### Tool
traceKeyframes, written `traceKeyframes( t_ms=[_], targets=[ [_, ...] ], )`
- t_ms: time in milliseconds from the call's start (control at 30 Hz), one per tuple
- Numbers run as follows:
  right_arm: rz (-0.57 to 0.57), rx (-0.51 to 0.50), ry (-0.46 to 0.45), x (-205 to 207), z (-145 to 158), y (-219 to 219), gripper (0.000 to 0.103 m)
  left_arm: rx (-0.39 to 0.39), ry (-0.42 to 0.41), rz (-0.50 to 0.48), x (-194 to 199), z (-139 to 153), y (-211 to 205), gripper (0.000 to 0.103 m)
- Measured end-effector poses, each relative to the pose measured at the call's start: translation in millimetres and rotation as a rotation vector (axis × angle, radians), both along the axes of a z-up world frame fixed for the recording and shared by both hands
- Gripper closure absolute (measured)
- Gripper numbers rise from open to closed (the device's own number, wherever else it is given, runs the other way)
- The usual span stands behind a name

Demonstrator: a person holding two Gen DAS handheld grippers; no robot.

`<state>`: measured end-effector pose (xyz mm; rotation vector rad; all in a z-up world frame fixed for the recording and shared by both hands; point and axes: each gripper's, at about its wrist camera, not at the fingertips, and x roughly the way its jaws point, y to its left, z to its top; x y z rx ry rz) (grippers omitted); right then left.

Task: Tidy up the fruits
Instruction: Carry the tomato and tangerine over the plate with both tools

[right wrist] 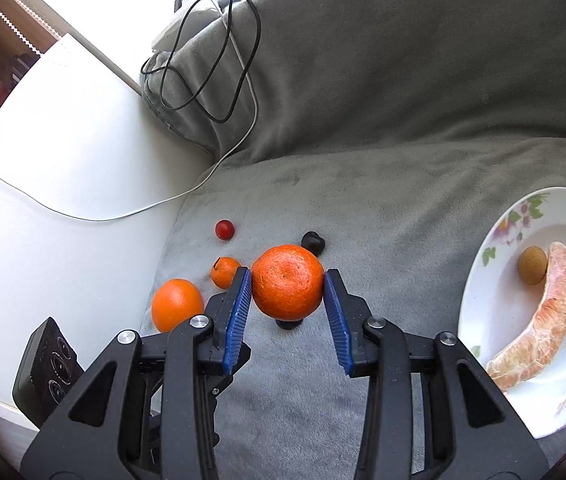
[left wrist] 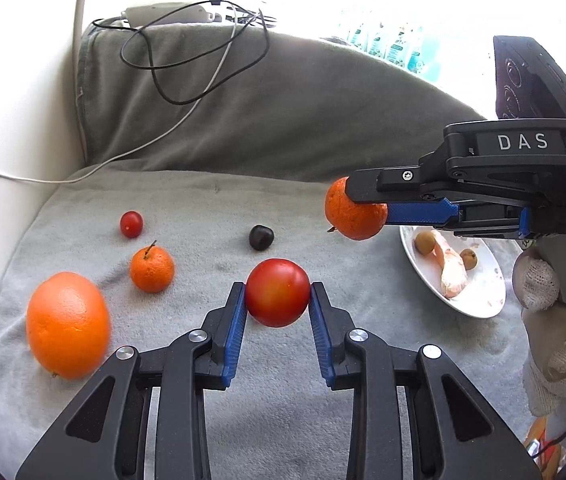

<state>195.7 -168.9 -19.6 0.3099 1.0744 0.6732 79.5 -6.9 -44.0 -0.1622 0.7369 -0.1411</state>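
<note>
Grey plush fabric covers the sofa seat (left wrist: 211, 200) where the fruit lies, with a white armrest on the left and cables trailing over the back cushion. Each tool is pinching one fruit clear of the fabric: the left tool (left wrist: 277, 294) holds a red tomato (left wrist: 277, 292), the right tool (right wrist: 288, 282) a rough-skinned mandarin (right wrist: 288, 282). A floral plate (right wrist: 483, 280) lies to the right of both, holding a peeled pomelo segment (right wrist: 543, 320) and two small brown fruits. It is much nearer the right tool, so the mandarin likely goes first, moved rightward. A large orange (left wrist: 67, 325), small tangerine (left wrist: 151, 269), cherry tomato (left wrist: 131, 224) and dark cherry (left wrist: 261, 237) wait on the seat to the left. Only "DAS" reads, on the right tool's body.
</note>
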Motion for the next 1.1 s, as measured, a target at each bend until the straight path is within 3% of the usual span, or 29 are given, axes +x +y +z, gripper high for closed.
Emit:
traceKeyframes(
  t_ms=[500,1100],
  targets=[
    [-0.145,-0.005,-0.072,-16,26,-102,0.064,-0.022,-0.024,-0.100,9,11,-46,0.073],
    [-0.267,-0.045,-0.052,-36,-3,-185,0.064,-0.033,-0.019,-0.217,43,12,-108,0.073]
  ],
)
